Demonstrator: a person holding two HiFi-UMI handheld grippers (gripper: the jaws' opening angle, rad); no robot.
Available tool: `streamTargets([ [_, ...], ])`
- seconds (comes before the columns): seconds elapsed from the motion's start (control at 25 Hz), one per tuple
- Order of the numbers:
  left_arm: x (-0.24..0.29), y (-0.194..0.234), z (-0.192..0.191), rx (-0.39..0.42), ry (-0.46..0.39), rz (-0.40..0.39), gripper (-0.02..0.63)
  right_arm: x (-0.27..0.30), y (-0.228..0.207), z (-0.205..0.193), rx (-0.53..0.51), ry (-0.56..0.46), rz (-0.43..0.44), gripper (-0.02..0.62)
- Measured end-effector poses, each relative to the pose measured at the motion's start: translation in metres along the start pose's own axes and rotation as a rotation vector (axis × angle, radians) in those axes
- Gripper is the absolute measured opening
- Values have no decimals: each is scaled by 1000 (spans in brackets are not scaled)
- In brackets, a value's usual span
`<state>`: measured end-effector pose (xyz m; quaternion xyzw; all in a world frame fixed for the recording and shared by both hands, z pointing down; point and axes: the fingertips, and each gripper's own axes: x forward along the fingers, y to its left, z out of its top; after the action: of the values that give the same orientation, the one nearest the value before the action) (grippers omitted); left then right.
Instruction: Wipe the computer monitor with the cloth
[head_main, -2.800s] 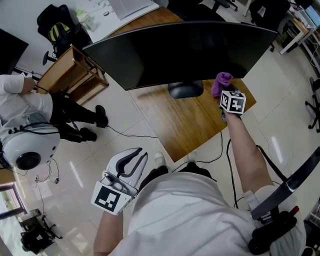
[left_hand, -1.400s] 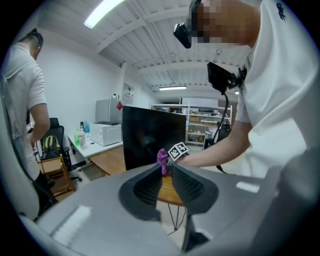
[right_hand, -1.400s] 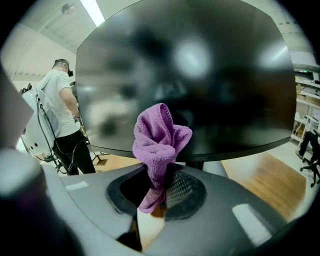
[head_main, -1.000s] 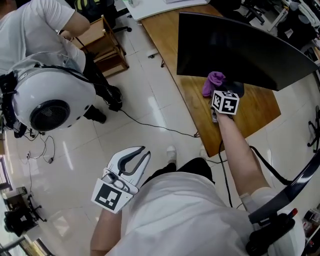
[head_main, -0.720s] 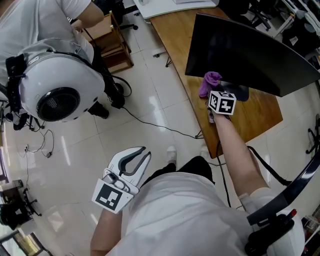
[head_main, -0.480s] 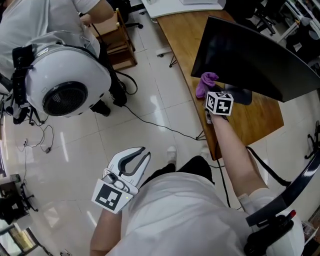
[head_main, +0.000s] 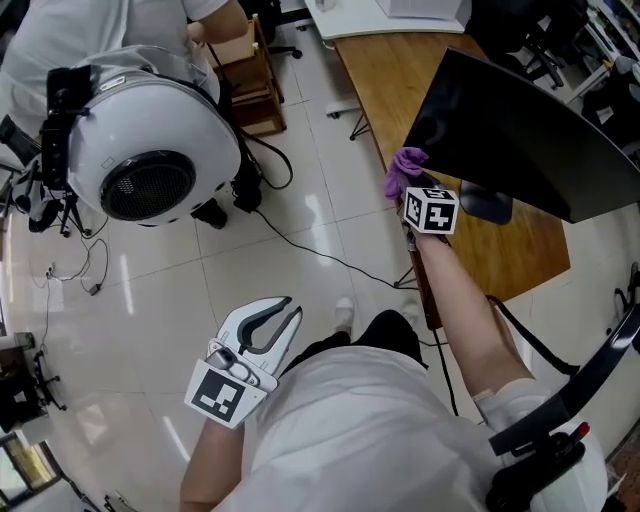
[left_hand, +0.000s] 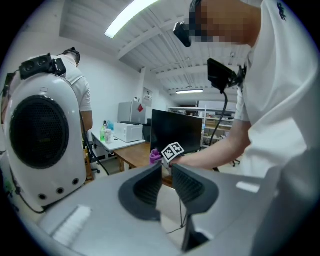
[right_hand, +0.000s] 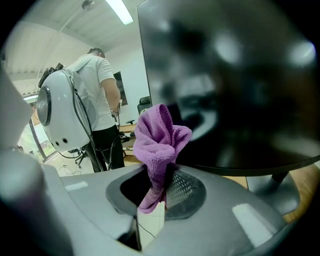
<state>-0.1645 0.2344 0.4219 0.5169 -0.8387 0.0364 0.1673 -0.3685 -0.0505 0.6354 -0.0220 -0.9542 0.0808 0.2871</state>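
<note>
Head view: right gripper (head_main: 411, 192) at the left lower corner of the dark monitor (head_main: 520, 130), with the purple cloth (head_main: 404, 167) bunched above it. Left gripper (head_main: 275, 312) hangs low, well apart. Left gripper view: jaws narrowly parted, nothing between. Right gripper view: jaws pinch the cloth's lower fold, screen just beyond. Judged: cloth light, soft, limp. A low grip leaves the loose top for wiping. Screen fragile.

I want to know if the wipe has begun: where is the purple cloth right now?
The purple cloth is pinched in the right gripper, right of centre in the head view, by the monitor's lower left corner over the wooden desk.
</note>
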Motion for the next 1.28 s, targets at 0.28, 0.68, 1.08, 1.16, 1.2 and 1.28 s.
streamTargets([
  [0.28,7,1,1,5,-24,-10,83,-6,-1,10,-15,-6,5,61],
  [0.68,31,-6,6,12,-63,-69,83,-38,9,70,-58,-55,33,61],
  [1.08,34,-7,16,20,-114,-108,83,-74,27,142,-131,-139,32,61],
  [1.16,35,-8,16,23,-122,-117,83,-78,30,154,-141,-160,34,61],
  [1.2,35,-10,16,26,-124,-121,83,-81,31,159,-145,-168,35,61],
  [1.28,35,-13,16,25,-129,-128,83,-86,32,168,-150,-180,39,61],
])
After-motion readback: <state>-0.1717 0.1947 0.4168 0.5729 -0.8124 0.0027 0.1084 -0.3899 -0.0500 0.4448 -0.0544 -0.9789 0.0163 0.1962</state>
